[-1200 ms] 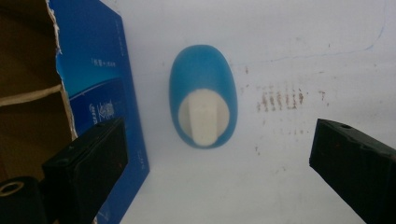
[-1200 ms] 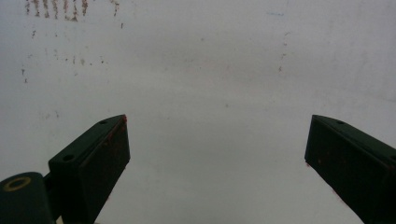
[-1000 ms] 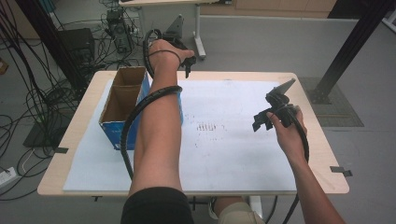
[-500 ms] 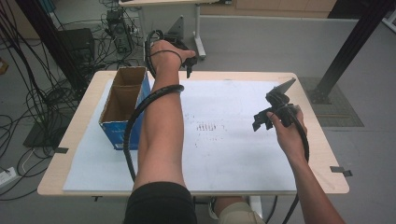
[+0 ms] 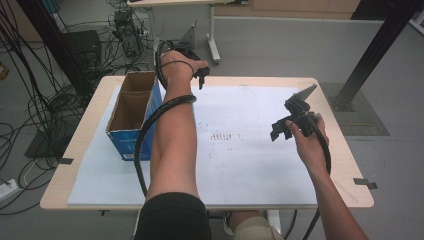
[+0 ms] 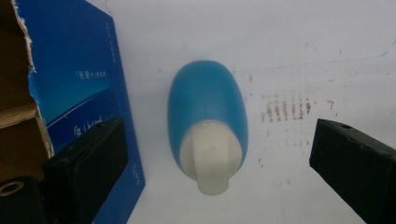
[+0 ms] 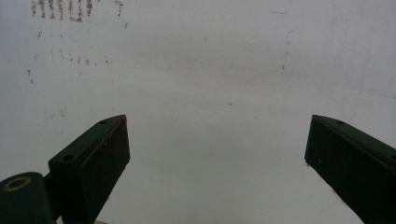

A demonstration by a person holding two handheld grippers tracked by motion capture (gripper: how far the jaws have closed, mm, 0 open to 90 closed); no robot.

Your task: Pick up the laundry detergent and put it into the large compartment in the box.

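Hovering wide open, left gripper (image 6: 219,154) over the blue bottle (image 6: 205,116) beside the box (image 6: 79,93); right gripper (image 7: 217,154) gaping, holding nothing.

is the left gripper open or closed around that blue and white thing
Open. In the left gripper view the left gripper has its jaws spread wide apart, on either side of the blue and white object, touching neither side.

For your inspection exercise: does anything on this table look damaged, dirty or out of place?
Yes. The blue cardboard box has a ragged, torn top edge, and reddish-brown smudges stain the white table sheet near its middle.
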